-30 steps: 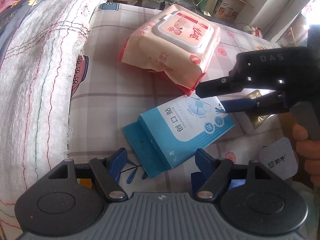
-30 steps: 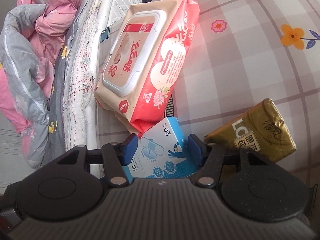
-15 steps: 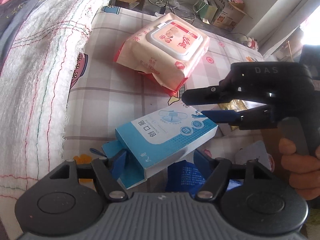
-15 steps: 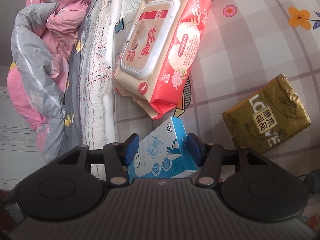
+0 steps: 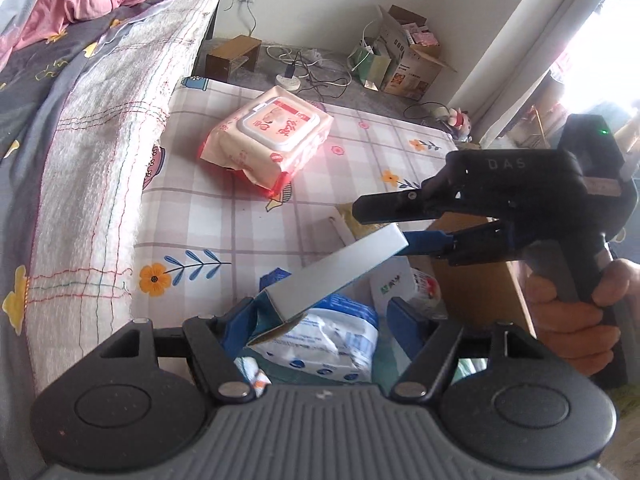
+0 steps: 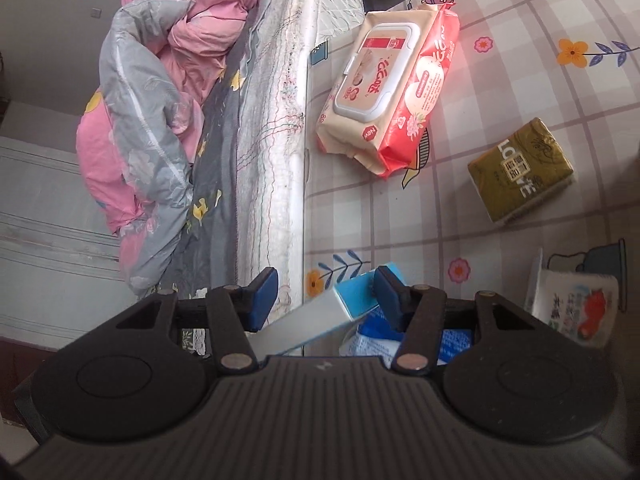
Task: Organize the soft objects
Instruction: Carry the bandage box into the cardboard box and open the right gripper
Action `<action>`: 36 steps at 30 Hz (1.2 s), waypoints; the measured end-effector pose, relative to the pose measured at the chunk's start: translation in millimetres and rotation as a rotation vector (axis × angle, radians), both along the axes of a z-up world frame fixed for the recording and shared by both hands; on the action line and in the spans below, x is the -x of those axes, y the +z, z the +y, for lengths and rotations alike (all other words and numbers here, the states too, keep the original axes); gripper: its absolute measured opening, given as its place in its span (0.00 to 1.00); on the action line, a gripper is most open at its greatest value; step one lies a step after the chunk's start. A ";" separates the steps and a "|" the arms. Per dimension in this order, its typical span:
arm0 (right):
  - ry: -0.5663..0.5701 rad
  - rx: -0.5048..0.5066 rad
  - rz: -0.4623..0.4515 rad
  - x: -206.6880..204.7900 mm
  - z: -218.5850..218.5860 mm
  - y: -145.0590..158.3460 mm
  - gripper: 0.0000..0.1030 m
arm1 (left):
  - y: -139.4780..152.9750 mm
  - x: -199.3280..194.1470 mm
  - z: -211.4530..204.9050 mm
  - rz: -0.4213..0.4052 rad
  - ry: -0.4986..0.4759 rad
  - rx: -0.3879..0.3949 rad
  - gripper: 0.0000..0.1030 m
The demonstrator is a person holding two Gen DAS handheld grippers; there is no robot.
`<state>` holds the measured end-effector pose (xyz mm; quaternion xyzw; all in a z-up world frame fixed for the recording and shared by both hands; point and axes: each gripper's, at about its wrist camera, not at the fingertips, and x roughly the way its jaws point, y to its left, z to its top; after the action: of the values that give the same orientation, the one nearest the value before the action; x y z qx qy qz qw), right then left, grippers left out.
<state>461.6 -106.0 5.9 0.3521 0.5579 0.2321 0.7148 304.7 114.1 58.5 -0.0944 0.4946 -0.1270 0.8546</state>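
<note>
Progress check, judged from how things lie now.

The blue box (image 5: 338,270) is off the checked mat (image 5: 240,236) and tilted in the air. In the left wrist view the right gripper (image 5: 394,226) looks to pinch its upper end btw its fingers; in its own view, though, the right jaws stand wide, only one pad touching the box end, so can't tell if the grip is firm or just letting go. The left gripper (image 5: 324,316) has jaws spread; the box's low end sits btw them, against the left-side pad, not squeezed.

Directly under the left jaws: white-blue soft packs (image 5: 334,340) bunched together w/ more small packets, inside what seems a container w/ a brown wall (image 5: 476,292) – prob the drop spot. So some items look done, and the box seems mid-transfer over that pile.

Left to do, I'd say:
- wet wipes pack (image 5: 270,136), well ahead of both jaws, lying on the mat near the bed edge (image 5: 104,160).
- gold tissue pack (image 6: 520,170), ahead and to the right of the right jaws, apart from the wipes.
- a white printed packet (image 6: 576,306) just right of the right jaws; can't tell if it's sorted already.

Roughly halfway, maybe a bit past.
</note>
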 end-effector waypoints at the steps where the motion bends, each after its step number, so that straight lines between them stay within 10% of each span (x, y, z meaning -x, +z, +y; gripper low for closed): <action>1: -0.004 -0.005 -0.002 7.9 -5.7 3.7 0.51 | 3.2 6.1 -6.0 -0.008 -0.006 -0.002 0.70; 17: -0.265 -0.004 -0.102 118.9 -200.6 52.4 0.53 | 39.7 55.3 -191.7 -0.104 -0.268 0.023 0.70; 28: -0.452 -0.089 0.006 135.6 -341.9 -30.0 0.53 | -17.4 65.3 -320.2 -0.020 -0.455 -0.054 0.70; 36: -0.479 0.073 0.036 150.4 -366.5 -59.7 0.53 | -18.8 78.7 -305.2 -0.077 -0.442 -0.076 0.70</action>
<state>311.3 -472.6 -53.8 0.4524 0.4791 0.0294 0.7517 226.0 -191.1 39.7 0.0536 0.4747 -0.2959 0.8272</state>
